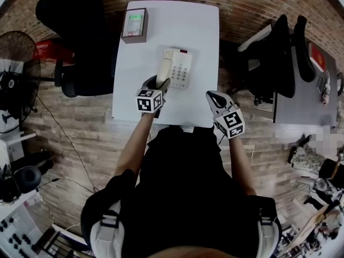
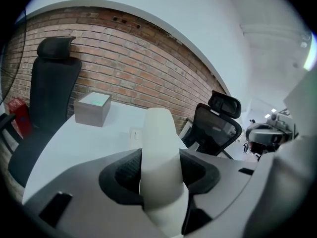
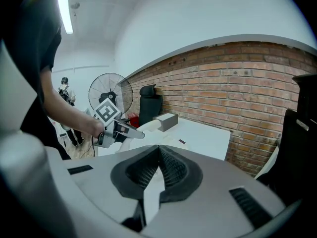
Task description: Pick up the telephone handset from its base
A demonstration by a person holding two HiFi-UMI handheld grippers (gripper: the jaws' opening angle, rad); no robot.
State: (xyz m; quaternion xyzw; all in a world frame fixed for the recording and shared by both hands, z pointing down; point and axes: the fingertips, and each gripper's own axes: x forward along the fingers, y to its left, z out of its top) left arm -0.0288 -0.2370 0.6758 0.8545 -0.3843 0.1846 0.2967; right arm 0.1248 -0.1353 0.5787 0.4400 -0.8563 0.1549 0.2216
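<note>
A cream telephone base (image 1: 181,69) with a keypad sits in the middle of the white table (image 1: 199,26). The cream handset (image 1: 163,67) lies along the base's left side, its near end between the jaws of my left gripper (image 1: 159,83). In the left gripper view the handset (image 2: 158,157) fills the gap, and both pads of my left gripper (image 2: 159,175) press on it. The right gripper view shows the handset (image 3: 143,129) held clear above the table. My right gripper (image 1: 214,97) hovers over the table's near right edge, its pads (image 3: 171,168) together with nothing between them.
A grey box with a green top (image 1: 135,24) stands at the table's far left corner. Black office chairs (image 1: 75,42) stand left of the table and others (image 1: 279,52) to the right, by a second desk (image 1: 306,90). A floor fan (image 1: 13,79) is at far left.
</note>
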